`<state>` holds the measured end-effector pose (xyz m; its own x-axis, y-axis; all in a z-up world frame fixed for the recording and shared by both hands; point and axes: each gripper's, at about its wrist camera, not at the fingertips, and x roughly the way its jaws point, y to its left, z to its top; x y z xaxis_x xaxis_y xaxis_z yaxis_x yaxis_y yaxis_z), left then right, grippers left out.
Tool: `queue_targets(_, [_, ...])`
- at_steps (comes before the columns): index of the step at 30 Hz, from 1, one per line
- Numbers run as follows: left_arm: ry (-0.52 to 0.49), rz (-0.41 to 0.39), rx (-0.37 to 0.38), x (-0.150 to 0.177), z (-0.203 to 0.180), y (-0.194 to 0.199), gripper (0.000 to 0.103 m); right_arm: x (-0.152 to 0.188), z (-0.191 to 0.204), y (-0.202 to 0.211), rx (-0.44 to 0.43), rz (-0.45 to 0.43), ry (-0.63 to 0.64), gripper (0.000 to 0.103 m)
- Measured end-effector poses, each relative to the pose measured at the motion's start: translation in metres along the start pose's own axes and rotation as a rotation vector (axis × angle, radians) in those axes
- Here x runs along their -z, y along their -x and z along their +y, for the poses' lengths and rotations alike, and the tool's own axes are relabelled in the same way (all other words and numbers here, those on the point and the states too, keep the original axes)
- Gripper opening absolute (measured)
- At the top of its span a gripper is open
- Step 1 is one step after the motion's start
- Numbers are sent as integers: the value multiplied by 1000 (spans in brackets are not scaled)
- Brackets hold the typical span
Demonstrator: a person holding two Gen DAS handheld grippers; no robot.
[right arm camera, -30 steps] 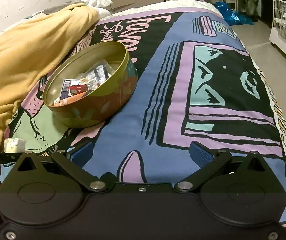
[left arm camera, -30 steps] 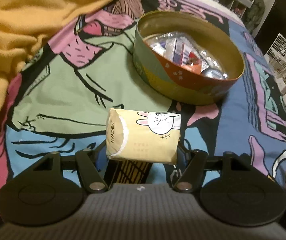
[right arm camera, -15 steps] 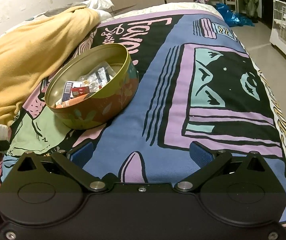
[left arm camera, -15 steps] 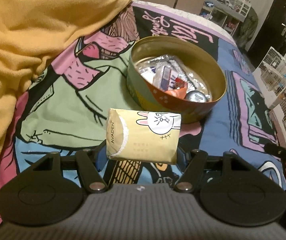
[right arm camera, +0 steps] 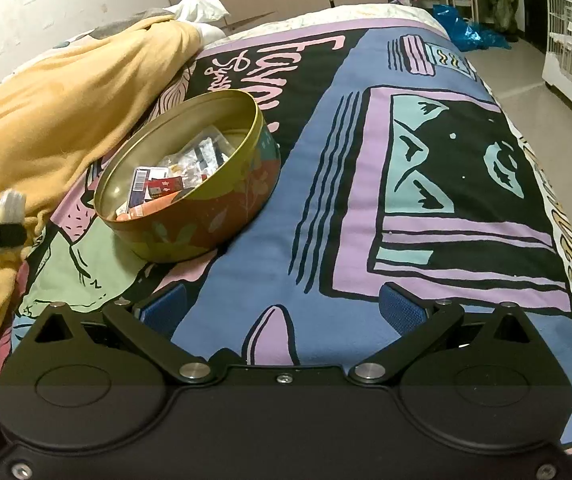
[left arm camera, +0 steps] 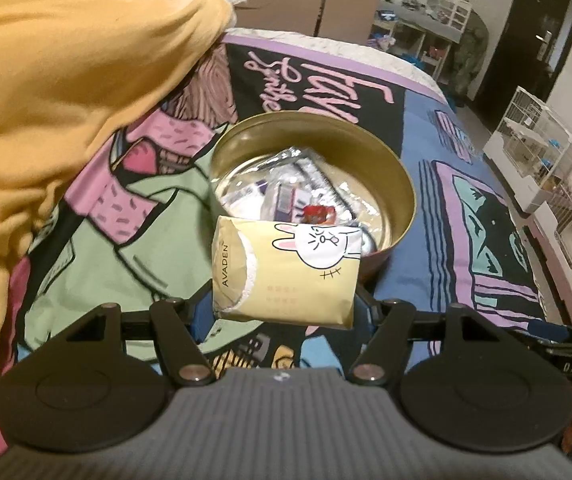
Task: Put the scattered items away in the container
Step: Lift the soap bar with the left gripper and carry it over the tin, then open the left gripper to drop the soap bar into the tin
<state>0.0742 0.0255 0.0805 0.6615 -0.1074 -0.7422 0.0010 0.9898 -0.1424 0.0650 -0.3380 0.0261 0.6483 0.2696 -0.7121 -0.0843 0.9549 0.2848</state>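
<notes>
My left gripper (left arm camera: 284, 308) is shut on a tan tissue pack (left arm camera: 286, 272) with a cartoon rabbit, held in the air just short of the near rim of the round tin (left arm camera: 397, 184). The tin holds several small packets and boxes. In the right wrist view the same tin (right arm camera: 206, 224) stands on the bed at left, and the left gripper with the pack (right arm camera: 4, 208) shows at the far left edge. My right gripper (right arm camera: 282, 308) is open and empty, low over the bedspread to the right of the tin.
A yellow blanket (left arm camera: 46, 100) is heaped along the left of the bed. The patterned bedspread (right arm camera: 425, 200) covers the bed. White wire cages (left arm camera: 545, 168) stand on the floor at right, past the bed edge.
My left gripper has risen and moved toward the tin with the tissue pack; the pack now overlaps the tin's near rim. The right gripper has barely moved.
</notes>
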Motion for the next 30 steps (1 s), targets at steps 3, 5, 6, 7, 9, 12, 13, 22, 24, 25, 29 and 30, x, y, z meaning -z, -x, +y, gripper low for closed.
queue_targets(3, [-28, -5, 2, -9, -10, -5, 68, 0, -1, -1, -9, 0, -8, 103])
queue_targets(5, [-46, -8, 0, -17, -16, -10, 68, 0, -2, -1, -16, -1, -14, 103])
queue_targets(6, [-52, -8, -2, -20, -19, -13, 68, 0, -3, -1, -19, -3, -17, 103])
queue_targets(7, [-57, -7, -3, -24, -21, -17, 68, 1, -4, -1, -23, -5, -22, 103])
queue_targets(9, [-66, -5, -5, -33, -26, -25, 68, 1, -6, -2, -29, -11, -35, 103])
queue_targets(12, [-87, -5, -16, -48, -34, -39, 68, 1, -8, -3, -40, -18, -51, 103])
queue_targets(13, [-95, -6, -22, -54, -37, -45, 68, 1, -9, -3, -44, -18, -55, 103])
queue_targets(22, [-131, -6, -49, -92, -59, -78, 69, 1, -12, -6, -47, -24, -63, 103])
queue_targets(24, [-135, -19, -58, -101, -62, -83, 78, 1, -12, -7, -50, -27, -66, 103])
queue_targets(25, [-137, -32, -58, -106, -62, -86, 90, 1, -12, -8, -51, -24, -68, 103])
queue_targets(29, [-126, -34, -97, -118, -56, -94, 103, 2, -13, -12, -44, -6, -75, 103])
queue_targets(30, [-113, -20, -97, -118, -52, -95, 103, 2, -14, -12, -42, -5, -75, 103])
